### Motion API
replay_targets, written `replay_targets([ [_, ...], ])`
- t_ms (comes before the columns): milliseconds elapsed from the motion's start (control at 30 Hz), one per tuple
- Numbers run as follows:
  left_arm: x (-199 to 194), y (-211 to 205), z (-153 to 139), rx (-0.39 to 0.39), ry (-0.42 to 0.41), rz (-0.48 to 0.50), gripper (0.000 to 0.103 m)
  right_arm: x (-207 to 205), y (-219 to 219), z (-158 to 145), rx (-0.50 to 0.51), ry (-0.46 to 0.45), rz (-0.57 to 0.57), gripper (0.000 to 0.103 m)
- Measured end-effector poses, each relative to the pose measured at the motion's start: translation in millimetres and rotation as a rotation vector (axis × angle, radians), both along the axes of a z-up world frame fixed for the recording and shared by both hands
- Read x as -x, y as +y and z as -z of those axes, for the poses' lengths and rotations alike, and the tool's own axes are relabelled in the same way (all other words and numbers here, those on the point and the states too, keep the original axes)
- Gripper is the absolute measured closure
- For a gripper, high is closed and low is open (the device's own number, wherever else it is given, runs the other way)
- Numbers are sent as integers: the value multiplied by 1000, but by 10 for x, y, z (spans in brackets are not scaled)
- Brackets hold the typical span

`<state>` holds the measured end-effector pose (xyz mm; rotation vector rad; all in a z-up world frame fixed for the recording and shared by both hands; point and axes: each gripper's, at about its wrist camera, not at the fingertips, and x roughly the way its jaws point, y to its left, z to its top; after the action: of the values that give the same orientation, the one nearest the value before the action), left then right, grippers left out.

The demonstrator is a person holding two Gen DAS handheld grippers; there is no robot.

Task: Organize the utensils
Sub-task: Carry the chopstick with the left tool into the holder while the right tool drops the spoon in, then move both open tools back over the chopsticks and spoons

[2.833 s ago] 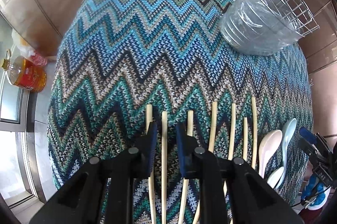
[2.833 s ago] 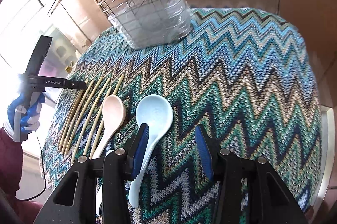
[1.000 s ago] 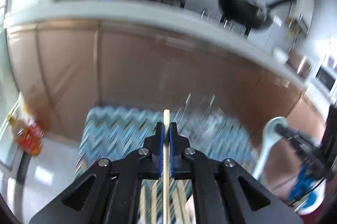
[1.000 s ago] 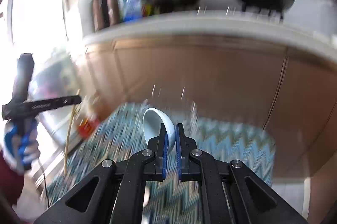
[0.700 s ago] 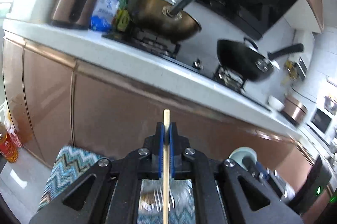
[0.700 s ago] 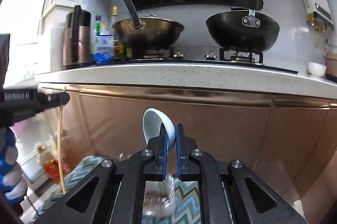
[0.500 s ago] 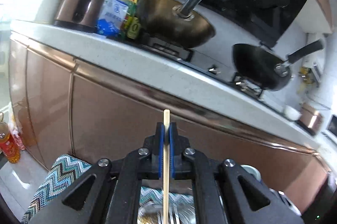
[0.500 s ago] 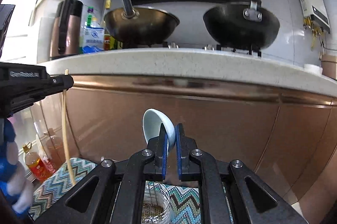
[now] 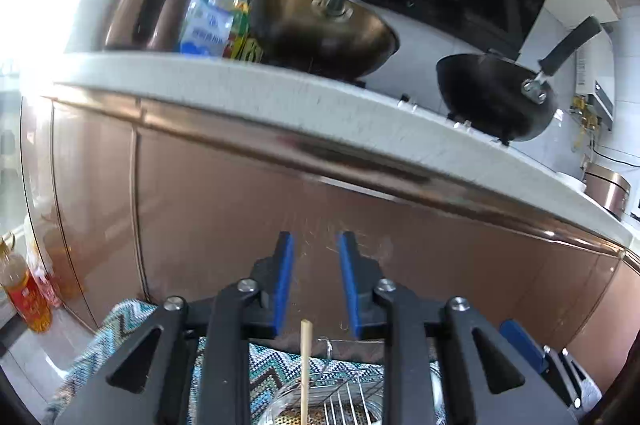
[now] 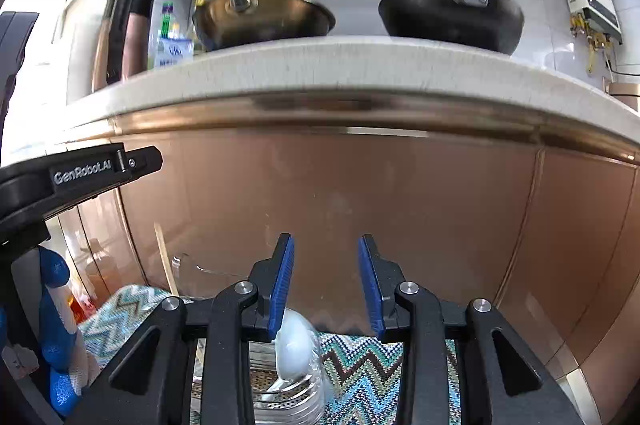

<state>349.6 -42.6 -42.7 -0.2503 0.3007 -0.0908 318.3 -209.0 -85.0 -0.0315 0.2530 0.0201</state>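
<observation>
Left gripper (image 9: 315, 279): matte black plastic frame with triangular cut-outs and round silver screw heads at the linkage joints; the fingers (image 9: 283, 279) carry flat blue pads.

Right gripper (image 10: 326, 285): same build, black linkages, silver screws, blue pads.

Side of the left unit in the right wrist view: white "GenRobot.AI" lettering on black housing. Gloved hand (image 10: 54, 337) (blue, textured coating).

"GenRobot.AI" is printed on the left tool (image 10: 100, 171).

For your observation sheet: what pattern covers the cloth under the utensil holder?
Blue-green zigzag cloth, clearest in the right wrist view.
</observation>
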Motion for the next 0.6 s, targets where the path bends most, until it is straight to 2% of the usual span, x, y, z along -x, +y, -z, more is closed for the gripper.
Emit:
replay_targets([
  [167,385,165,-403,-17,-19,14,79,444,16,-431,-1,-51,-5,70],
  [300,818,347,-714,-81,-32,15,79,936,-3,-793,3,-83,-5,70],
  [400,1151,491,-900,-120,-12,33,73,1318,-5,-976,23,-87,-12,70],
  [600,1649,713,-1044,-194,57,77,73,1911,-17,-1183,5,-37,-65,70],
])
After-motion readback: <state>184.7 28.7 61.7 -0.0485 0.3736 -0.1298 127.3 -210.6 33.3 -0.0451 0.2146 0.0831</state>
